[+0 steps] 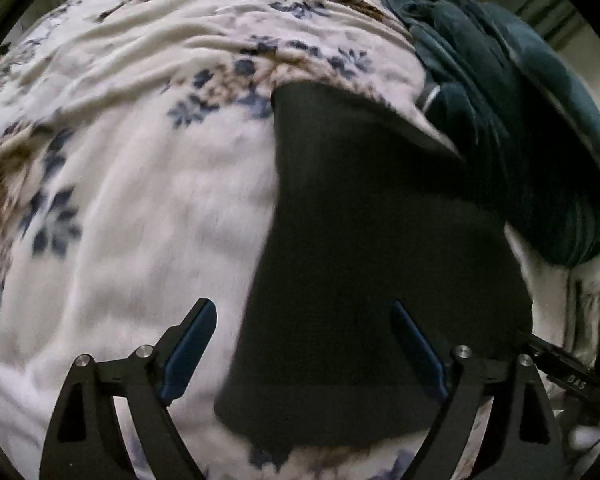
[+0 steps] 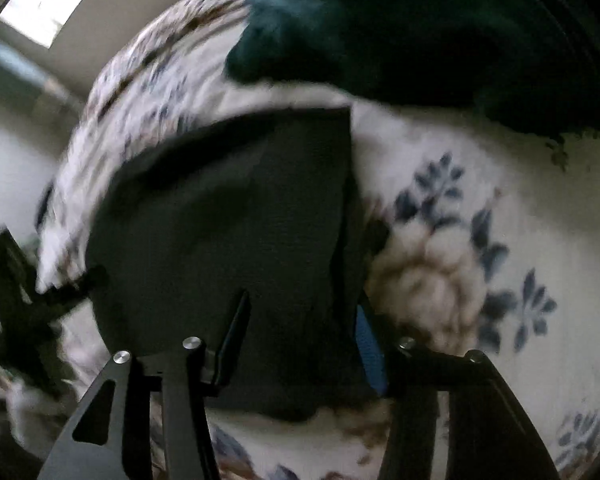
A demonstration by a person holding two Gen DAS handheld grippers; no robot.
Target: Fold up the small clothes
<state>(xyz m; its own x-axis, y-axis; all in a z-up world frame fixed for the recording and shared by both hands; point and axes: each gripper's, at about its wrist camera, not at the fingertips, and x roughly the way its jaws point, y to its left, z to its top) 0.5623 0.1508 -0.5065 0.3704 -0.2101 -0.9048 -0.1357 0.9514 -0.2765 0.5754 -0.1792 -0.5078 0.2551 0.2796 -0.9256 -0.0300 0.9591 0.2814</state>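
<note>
A small black ribbed garment [image 1: 372, 248] lies flat on a white floral blanket [image 1: 140, 200]. My left gripper [image 1: 302, 312] is open, low over the garment's near left edge, one finger over the blanket and one over the cloth. The garment also shows in the right wrist view [image 2: 228, 216], folded, with layered edges on its right side. My right gripper [image 2: 302, 308] is open over its near right part, holding nothing. That view is blurred.
A pile of dark teal clothes [image 1: 500, 92] sits at the far right of the blanket, also at the top of the right wrist view [image 2: 400, 28]. The other gripper shows at the left of the right wrist view [image 2: 24, 300]. The floor lies beyond the blanket's left edge [image 2: 4, 168].
</note>
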